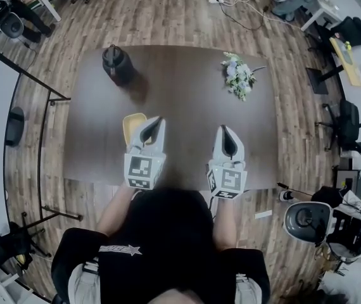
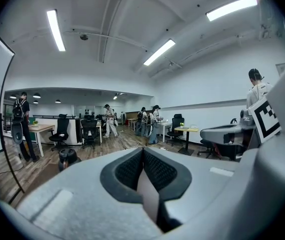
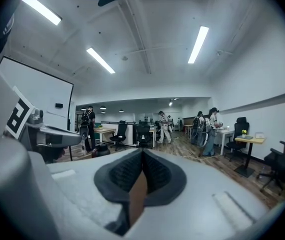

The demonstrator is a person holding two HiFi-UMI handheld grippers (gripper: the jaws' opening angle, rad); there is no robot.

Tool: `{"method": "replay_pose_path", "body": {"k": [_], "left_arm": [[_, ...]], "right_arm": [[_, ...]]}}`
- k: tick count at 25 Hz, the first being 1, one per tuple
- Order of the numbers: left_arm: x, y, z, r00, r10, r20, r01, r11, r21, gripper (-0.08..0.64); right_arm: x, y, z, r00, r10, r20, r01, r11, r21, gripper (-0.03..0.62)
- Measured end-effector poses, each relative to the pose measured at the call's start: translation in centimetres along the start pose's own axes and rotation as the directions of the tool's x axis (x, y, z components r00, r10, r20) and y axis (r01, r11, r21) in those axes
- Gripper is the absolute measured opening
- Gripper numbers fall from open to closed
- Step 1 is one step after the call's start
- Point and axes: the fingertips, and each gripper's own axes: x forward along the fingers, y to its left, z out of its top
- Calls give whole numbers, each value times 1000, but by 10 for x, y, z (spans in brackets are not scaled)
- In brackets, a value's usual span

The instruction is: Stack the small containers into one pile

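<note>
Brown table (image 1: 187,106): only one yellow container (image 1: 132,124) visible, approx 8 o'clock, half hidden behind left gripper (image 1: 158,121); can't tell if it's a stack. No loose ones elsewhere, so stacking prob. done. Left and right gripper (image 1: 224,130) both closed, empty.

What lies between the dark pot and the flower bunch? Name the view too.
Nothing: the brown table between the dark pot and the flower bunch is bare, as the head view shows.

Left gripper (image 1: 156,121) and right gripper (image 1: 226,132) side by side, nearly level — jaws pressed together, empty
</note>
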Motion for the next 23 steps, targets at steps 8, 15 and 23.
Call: {"method": "replay_pose_path", "body": {"k": [8,15,23], "left_arm": [[-1,6,-3,1000,10,-7,-10,1000,-7,11],[-2,10,-8,1000,11,-14,-11,1000,-11,11],[-3,8,-10,1000,10,-18,-10,1000,-7,11]], "right_arm": [[6,5,2,1000,18,3,-18,1000,8,6],[8,11,-1,1000,25,-1,-25,1000,8,6],[7,11,-3,1000,26,-1,-26,1000,13,6]]}}
